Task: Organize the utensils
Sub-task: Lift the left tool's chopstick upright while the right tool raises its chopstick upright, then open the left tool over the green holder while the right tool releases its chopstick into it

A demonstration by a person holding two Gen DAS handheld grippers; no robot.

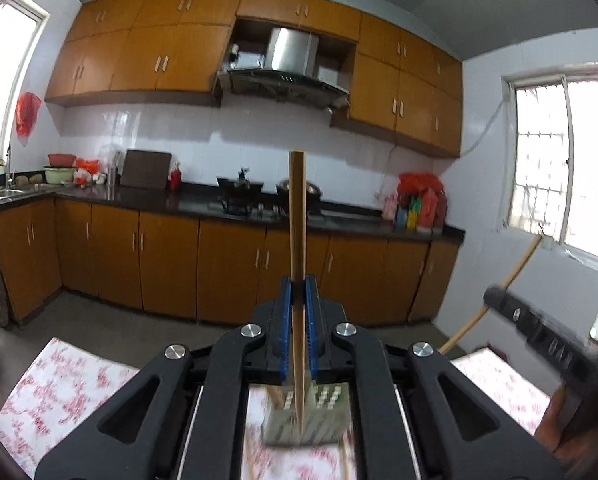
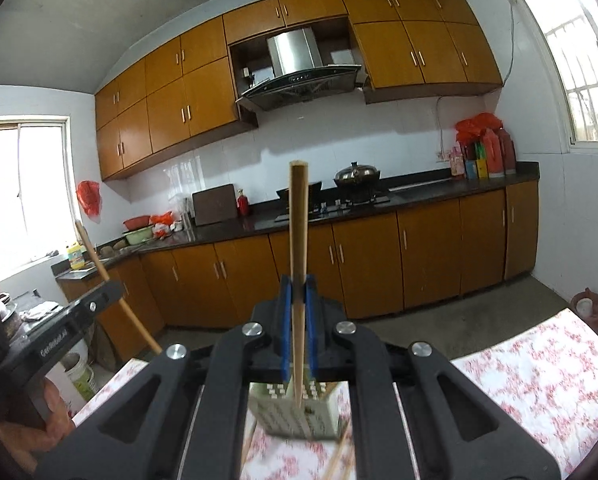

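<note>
The perforated utensil holder (image 1: 305, 416) stood on the floral-covered surface (image 1: 59, 384) directly below and just ahead of both tools, with loose chopsticks (image 2: 341, 456) lying beside its base. Your left tool (image 1: 299, 292) was clamped narrow on one chopstick (image 1: 298, 216) and your right tool (image 2: 298, 292) likewise on another chopstick (image 2: 299, 224); each stick's long axis stood near upright, thin end pointing down toward the holder's open top. Neither hand appeared nearer, so in my judgement the coming move turned on lowering each stick straight along that axis.
</note>
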